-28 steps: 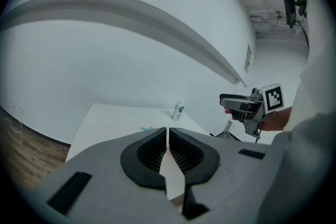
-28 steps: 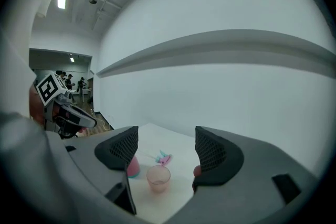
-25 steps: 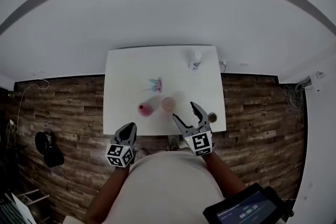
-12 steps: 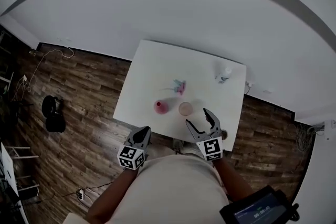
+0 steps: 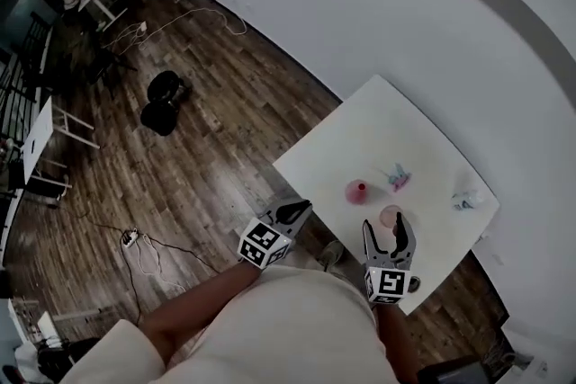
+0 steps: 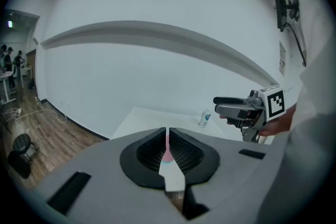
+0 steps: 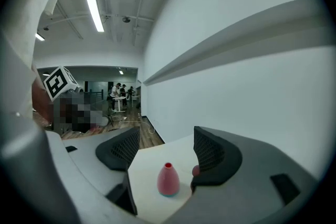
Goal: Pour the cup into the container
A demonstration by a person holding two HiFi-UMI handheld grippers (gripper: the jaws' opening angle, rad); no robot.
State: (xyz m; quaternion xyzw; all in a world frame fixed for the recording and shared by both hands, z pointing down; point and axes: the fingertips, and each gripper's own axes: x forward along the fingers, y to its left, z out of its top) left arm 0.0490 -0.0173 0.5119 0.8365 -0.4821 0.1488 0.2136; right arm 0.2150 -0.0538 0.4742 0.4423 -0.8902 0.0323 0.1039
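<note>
- Standing just beyond the right gripper (image 5: 387, 227), the cup (image 5: 390, 214) shows in the head view between that gripper's tips. It is upright, mouth up, close to the near edge of the table (image 5: 387, 130).
- Right gripper view shows no cup between the jaws. Only the container (image 7: 168, 180) stands in line with the gap, farther on. Judgement: the jaws sit above or short of the cup, so the coming move is down and forward.
- A small reddish bit shows at the right jaw's inner edge in that view; cannot tell what it is.
- Container is pink and upright, with a narrow mouth on top. It stands left of the cup and a little farther, apart from it.
- Right hand is clearly the nearer to the cup. Left gripper (image 5: 301, 208) hangs just off the table's near edge, left of the container.
- Fingers: the right pair is spread wide and grips nothing. The left pair is pressed together and empty, with a pink sliver of container seen through the slit.
- Changes: the head view has swung, so the table now sits lower right and wood floor (image 5: 207, 148) fills the left. Right jaws have just been closing a little, with nothing between them. Right gripper, earlier off to the cup's right, now lines up with it. Cup and container keep their places on the table.
</note>
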